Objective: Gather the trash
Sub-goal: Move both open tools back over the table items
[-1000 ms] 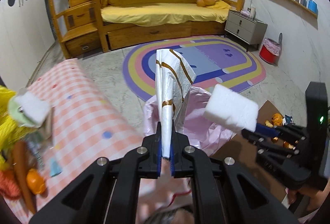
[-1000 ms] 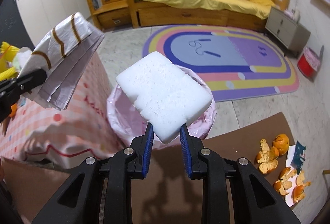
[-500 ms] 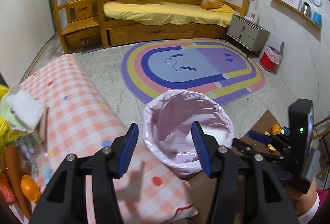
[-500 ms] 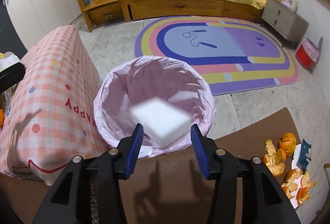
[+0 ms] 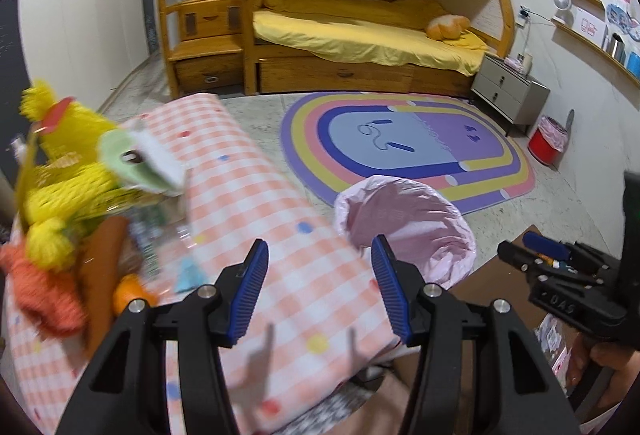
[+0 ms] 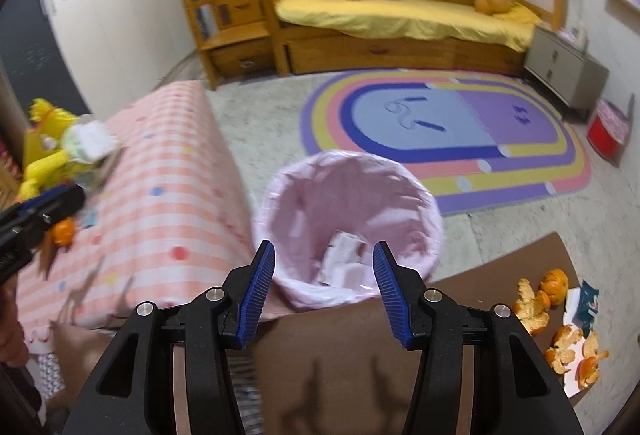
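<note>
A trash bin with a pink liner (image 6: 360,191) stands on the floor between the checked table and the brown table; white scraps (image 6: 346,259) lie at its bottom. It also shows in the left wrist view (image 5: 432,231). My right gripper (image 6: 322,289) is open and empty, just above the bin's near rim. My left gripper (image 5: 320,287) is open and empty over the pink checked tablecloth (image 5: 280,235), left of the bin. Orange peels (image 6: 560,327) and a torn wrapper (image 6: 588,303) lie on the brown table at right. The right gripper also shows in the left wrist view (image 5: 548,255).
A pile of yellow and orange toys and clutter (image 5: 72,203) sits on the checked table's left side. A rainbow rug (image 5: 404,151), a bunk bed (image 5: 360,35), a grey nightstand (image 5: 508,95) and a small red bin (image 5: 548,145) lie beyond.
A second ago the left gripper held a folded white wrapper and the right a white foam block; both were let go into the bin. Both grippers now stand open, the left shifted left over the table.
</note>
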